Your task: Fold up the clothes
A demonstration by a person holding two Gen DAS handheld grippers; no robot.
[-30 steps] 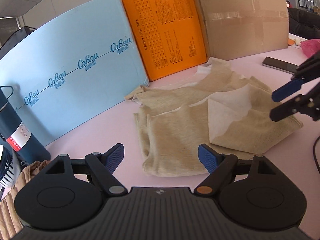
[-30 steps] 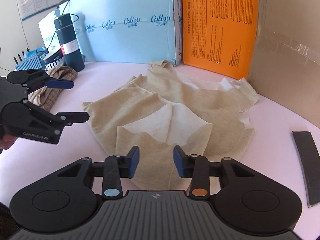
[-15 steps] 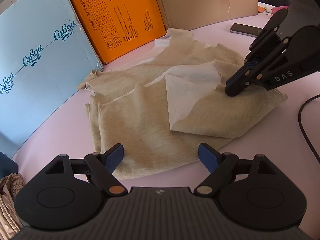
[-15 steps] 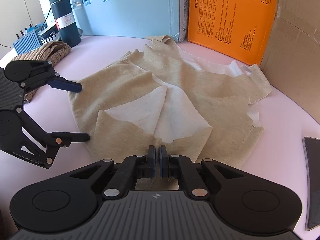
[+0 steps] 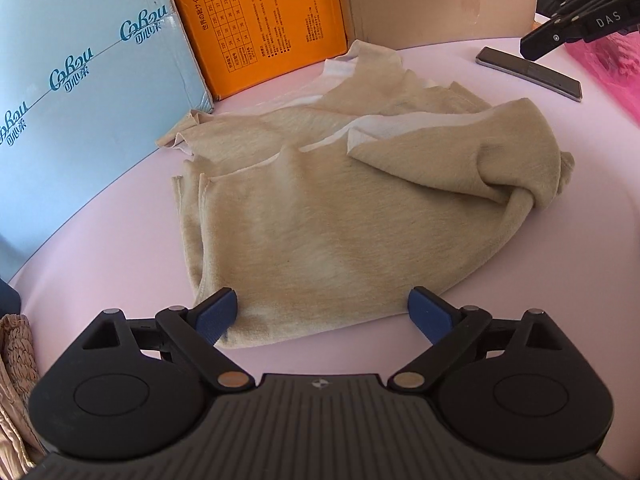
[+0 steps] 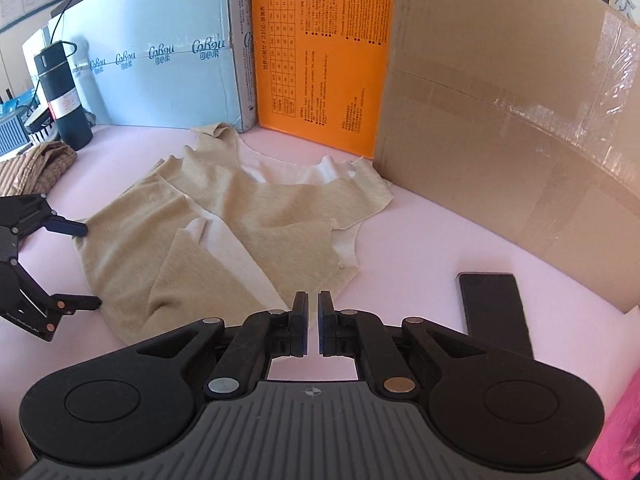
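Where boxes (image 6: 320, 52) wall pink table (image 6: 420, 248), beige garment (image 5: 340, 208)

The left hand-held gripper (image 5: 322, 312) sits low over the near edge of the bench, its two blue-padded fingers (image 5: 214, 314) spread wide apart and angled forward, nothing between them. In the right wrist view the same tool shows at the left edge, fingers splayed one above the other. The right hand-held gripper (image 6: 313, 326) is held higher, toward the right side of the bench, its fingers drawn almost together with only a thin slit between the pads (image 6: 301, 320), gripping nothing. From the left wrist view its black finger reaches in at the upper right corner.
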